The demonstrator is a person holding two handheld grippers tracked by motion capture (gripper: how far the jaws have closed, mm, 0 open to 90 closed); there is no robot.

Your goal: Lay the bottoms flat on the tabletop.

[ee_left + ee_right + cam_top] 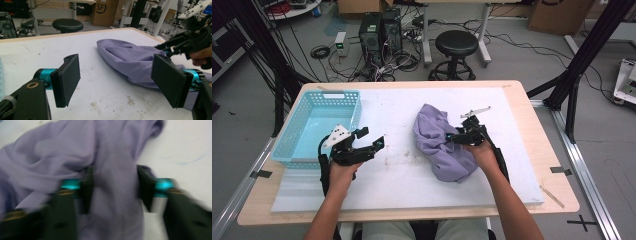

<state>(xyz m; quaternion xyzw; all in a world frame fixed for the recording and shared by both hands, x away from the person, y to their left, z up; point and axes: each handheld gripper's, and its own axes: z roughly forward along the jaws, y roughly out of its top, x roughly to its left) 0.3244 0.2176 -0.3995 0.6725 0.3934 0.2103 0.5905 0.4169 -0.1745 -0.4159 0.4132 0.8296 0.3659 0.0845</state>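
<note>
A crumpled purple cloth point(435, 150) point(125, 58) point(57, 150) lies on the white mat, right of centre. My right gripper point(453, 137) point(113, 190) is down on the cloth's right side. Its jaws stand apart on either side of a flat fold, which does not look squeezed; that view is blurred. The same gripper point(162, 48) appears in the left gripper view, at the cloth's far edge. My left gripper point(372, 138) point(116, 80) hovers over bare mat left of the cloth, jaws wide open with nothing between them.
A light blue plastic basket point(332, 93) stands at the table's left rear, just behind my left hand. The white mat point(402, 175) covers most of the wooden tabletop. A black stool point(456, 44) and computer towers stand on the floor beyond the far edge.
</note>
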